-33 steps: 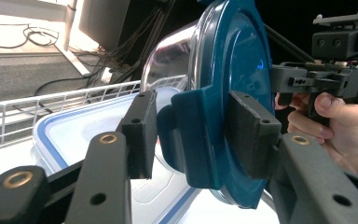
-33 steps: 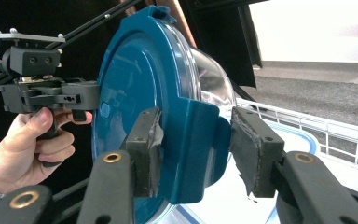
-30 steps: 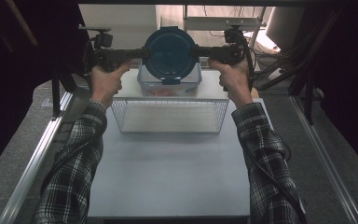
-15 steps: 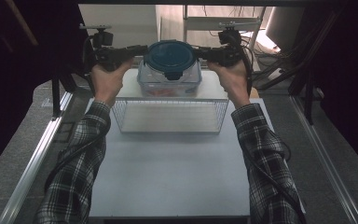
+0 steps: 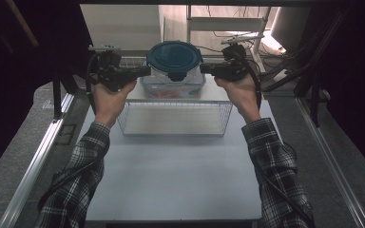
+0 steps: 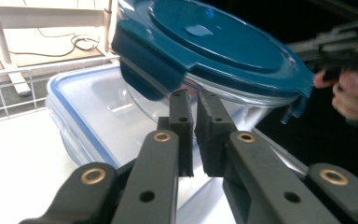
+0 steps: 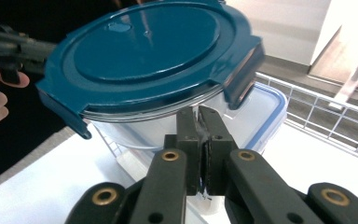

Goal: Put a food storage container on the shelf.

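The round bowl (image 5: pixel 175 64) with the blue lid (image 5: pixel 174 56), tilted upright a second ago, is now lying level and lower, sitting on the clear box (image 5: pixel 173 86) behind the wire basket (image 5: pixel 173 118). Both tongs have just been closing. The left tongs (image 5: pixel 145 71) and right tongs (image 5: pixel 204 70) are clenching on the bowl's rim from opposite sides, forearms reaching forward past the basket.

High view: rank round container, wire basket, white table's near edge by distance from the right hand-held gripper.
1. Round container, beside the right hand-held gripper, to its left.
2. Wire basket, below the hand.
3. White table's near edge, bottom of view.
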The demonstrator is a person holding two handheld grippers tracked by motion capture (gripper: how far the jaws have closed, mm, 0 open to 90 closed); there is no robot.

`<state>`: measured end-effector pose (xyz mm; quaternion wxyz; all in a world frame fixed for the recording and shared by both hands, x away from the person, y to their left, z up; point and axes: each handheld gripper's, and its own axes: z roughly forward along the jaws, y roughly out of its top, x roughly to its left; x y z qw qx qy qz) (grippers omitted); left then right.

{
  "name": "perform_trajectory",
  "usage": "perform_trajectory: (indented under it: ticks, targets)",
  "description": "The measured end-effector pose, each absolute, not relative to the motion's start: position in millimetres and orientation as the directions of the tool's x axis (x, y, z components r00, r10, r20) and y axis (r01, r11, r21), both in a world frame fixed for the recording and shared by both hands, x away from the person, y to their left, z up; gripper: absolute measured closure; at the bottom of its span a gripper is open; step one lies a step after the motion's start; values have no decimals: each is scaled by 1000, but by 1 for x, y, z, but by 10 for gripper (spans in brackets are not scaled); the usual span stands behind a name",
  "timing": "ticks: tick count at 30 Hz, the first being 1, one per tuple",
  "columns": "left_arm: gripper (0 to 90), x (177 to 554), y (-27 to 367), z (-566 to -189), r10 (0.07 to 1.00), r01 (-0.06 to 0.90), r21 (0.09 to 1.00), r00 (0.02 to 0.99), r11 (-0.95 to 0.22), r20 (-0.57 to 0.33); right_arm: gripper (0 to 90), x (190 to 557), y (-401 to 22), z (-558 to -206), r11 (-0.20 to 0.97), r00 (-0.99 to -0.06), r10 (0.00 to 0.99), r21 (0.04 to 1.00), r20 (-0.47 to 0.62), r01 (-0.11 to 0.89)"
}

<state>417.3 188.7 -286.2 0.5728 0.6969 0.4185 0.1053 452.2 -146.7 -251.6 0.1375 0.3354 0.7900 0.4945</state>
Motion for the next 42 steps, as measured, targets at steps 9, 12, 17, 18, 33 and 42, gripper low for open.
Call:
perform_trajectory:
  ticks: [9, 12, 17, 18, 33, 42]
  targets:
    - [855, 435, 190, -289, 716, 485, 874, 596, 40, -363, 874, 461, -138, -255, 292, -702, 708, 871, 81, 395]
    - [818, 431, 192, -291, 707, 479, 877, 608, 37, -362, 849, 460, -137, -255, 294, -700, 709, 869, 81, 398]
    - [617, 417, 194, -298, 684, 465, 885, 646, 1, -340, 640, 450, -143, -261, 277, -713, 695, 880, 93, 385]
    - [553, 414, 194, -300, 681, 465, 885, 652, -13, -333, 590, 447, -144, -263, 276, -718, 690, 882, 95, 382]
    - [210, 363, 187, -351, 702, 465, 873, 672, -148, -238, 138, 406, -147, -313, 328, -771, 635, 887, 48, 325]
    - [150, 341, 186, -382, 693, 475, 868, 675, -143, -255, 62, 389, -147, -339, 374, -792, 610, 869, 32, 323]
